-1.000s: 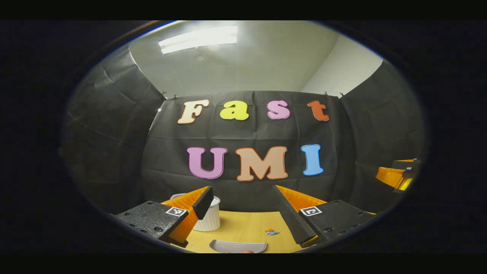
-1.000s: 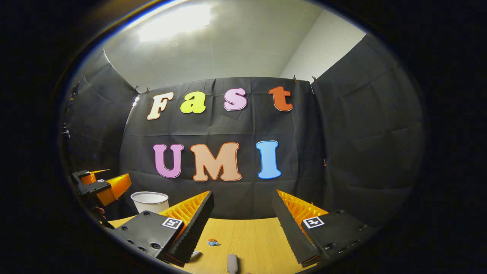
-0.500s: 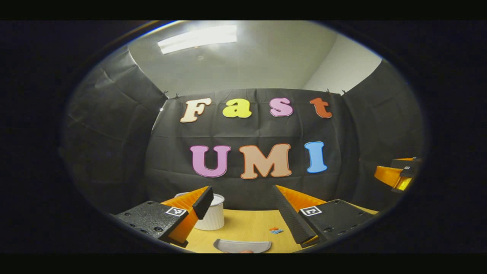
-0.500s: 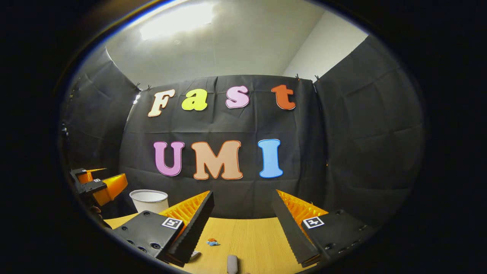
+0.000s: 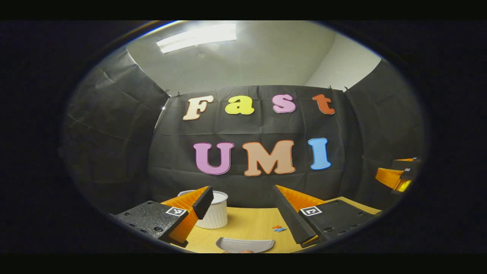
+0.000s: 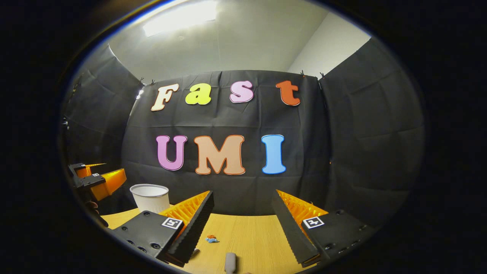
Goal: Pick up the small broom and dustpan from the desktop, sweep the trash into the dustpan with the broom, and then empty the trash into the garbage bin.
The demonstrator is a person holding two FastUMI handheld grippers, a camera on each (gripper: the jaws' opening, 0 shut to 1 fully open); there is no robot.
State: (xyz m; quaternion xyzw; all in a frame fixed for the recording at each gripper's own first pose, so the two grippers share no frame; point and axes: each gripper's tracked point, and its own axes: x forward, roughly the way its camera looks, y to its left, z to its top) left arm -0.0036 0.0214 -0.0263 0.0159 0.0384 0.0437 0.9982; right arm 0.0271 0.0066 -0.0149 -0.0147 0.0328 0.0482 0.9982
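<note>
While both grippers hang above the wooden desktop point(image 5: 247, 224), nothing lies between the fingers of either, and each claw stands wide. Ordered by size, the desktop comes first: a pale wood surface running back to the booth's black cloth wall point(image 6: 361, 125), seen in the right gripper view as well point(image 6: 251, 236).

The left gripper point(image 5: 243, 209) has its fingers spread far apart and clear of every object; in the right gripper view it appears again off the desktop's left end point(image 6: 97, 180), raised above the surface. The right gripper point(image 6: 241, 224) is likewise spread wide and grips nothing; in the left gripper view it shows beyond the desktop's right end point(image 5: 397, 177).

The garbage bin point(image 5: 217, 213), a white ribbed cup-shaped vessel, stands upright on the far left part of the desktop, partly behind the left gripper's left finger; in the right gripper view it stands at the desktop's far left corner point(image 6: 149, 197).

The dustpan point(image 5: 244, 244), pale grey, lies flat at the desktop's near edge, between the left gripper's fingers in that view. The broom point(image 6: 229, 262) shows as a grey rounded end at the desktop's near edge; its bristles cannot be made out.

The trash point(image 5: 279, 228), small blue and orange scraps, lies mid-desktop, apart from the dustpan, and in the right gripper view point(image 6: 211, 239) just beyond the broom.
</note>
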